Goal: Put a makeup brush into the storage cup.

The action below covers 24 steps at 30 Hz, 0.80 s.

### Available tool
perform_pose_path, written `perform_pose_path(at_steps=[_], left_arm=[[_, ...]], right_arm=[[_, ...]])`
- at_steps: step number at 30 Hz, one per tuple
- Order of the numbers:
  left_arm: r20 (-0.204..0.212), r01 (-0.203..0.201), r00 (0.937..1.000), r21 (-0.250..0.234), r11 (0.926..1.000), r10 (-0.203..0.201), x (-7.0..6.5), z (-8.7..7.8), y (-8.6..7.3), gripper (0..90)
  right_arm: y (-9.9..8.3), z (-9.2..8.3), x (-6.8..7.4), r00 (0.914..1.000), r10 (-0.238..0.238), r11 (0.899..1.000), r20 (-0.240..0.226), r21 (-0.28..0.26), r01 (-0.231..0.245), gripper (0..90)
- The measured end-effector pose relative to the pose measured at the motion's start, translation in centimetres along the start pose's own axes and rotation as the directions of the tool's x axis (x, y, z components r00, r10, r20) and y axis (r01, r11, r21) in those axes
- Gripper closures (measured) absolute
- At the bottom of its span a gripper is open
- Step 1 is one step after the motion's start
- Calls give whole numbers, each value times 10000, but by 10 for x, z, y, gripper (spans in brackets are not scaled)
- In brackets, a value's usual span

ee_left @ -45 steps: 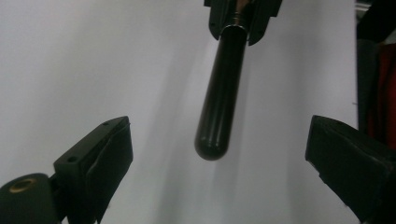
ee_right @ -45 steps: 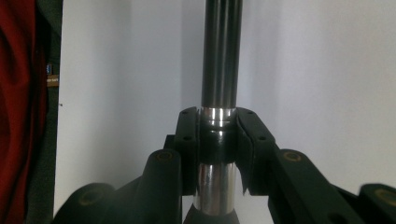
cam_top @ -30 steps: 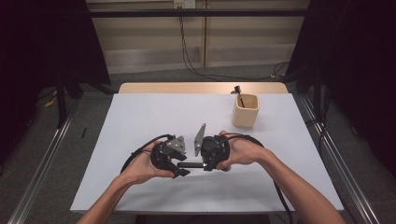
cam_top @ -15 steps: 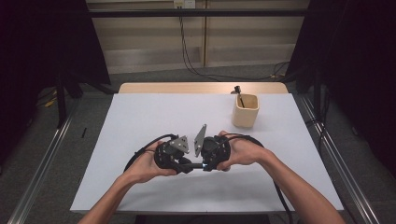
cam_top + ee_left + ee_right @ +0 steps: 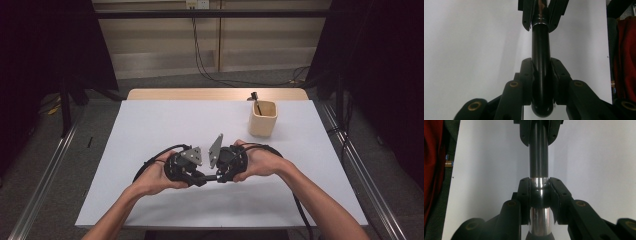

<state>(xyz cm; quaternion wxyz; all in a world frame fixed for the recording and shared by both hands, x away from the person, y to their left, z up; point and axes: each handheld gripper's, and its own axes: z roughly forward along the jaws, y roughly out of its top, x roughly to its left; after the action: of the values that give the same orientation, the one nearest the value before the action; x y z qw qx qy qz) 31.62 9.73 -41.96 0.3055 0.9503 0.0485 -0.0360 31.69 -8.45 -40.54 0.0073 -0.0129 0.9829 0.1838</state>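
pen [image 5: 209, 178]: held just above the white table [image 5: 150, 130], near its front edge, long side lying flat from one hand across to the other | hidden: both ends tucked inside the jaws | left gripper [image 5: 199, 179]: jaws just closed, pinching the black end | right gripper [image 5: 218, 178]: pinching the silver-ringed end | hands: close together, grippers facing each other

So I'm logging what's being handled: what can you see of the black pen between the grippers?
The pen is a slim, glossy black tube with silvery metal bands and a rounded end. It lies level just above the white table, clamped at one end by the left hand-held gripper and at the other by the right hand-held gripper.
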Motion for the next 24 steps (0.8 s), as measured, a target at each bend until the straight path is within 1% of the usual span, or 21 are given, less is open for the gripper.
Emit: perform_pose_path(at_steps=[4, 5, 6, 8, 12, 15, 17, 19, 21, 23, 24], left_arm=[[-22, 3, 10000, -39, 10000, -3, 0, -1, 0, 744], [-12, 36, 10000, -47, 10000, -37, 0, -1, -1, 744], [17, 45, 10000, -76, 10000, -45, 0, -1, -1, 744], [89, 34, 10000, -59, 10000, -34, 1, -1, -1, 744], [57, 114, 9999, -163, 9998, -114, 0, -2, -2, 744], [104, 130, 9999, -149, 9998, -128, 0, -2, -3, 744], [53, 158, 9999, -166, 9997, -157, 0, -2, -5, 744], [70, 193, 9998, -192, 9996, -192, 0, -4, -6, 744], [161, 281, 9995, -236, 9993, -278, 1, -5, -8, 744], [125, 342, 9993, -253, 9991, -339, 1, -5, -9, 744], [122, 332, 9994, -242, 9992, -329, 0, -6, -10, 744]], right_arm=[[-1, 0, -2, 10000, 14, 9997, -56, -240, -15, 707], [-2, -1, -2, 9999, 154, 9996, -77, -230, -155, 690], [-3, -1, -3, 9999, 113, 9992, -27, -392, -114, 667], [-4, -2, -3, 9995, 324, 9984, -63, -460, -326, 606], [-8, -4, -3, 9984, 557, 9962, -125, -671, -564, 506], [-11, -4, -4, 9975, 703, 9940, -114, -828, -710, 420], [-13, -5, -4, 9968, 790, 9929, -122, -887, -797, 393], [-15, -5, -3, 9963, 845, 9920, -158, -930, -857, 342], [-17, -5, -3, 9954, 958, 9903, -65, -1001, -960, 314], [-18, -6, -3, 9948, 1014, 9890, 15, -1079, -1007, 265], [-19, -6, -3, 9941, 1085, 9882, 57, -1096, -1072, 261]])
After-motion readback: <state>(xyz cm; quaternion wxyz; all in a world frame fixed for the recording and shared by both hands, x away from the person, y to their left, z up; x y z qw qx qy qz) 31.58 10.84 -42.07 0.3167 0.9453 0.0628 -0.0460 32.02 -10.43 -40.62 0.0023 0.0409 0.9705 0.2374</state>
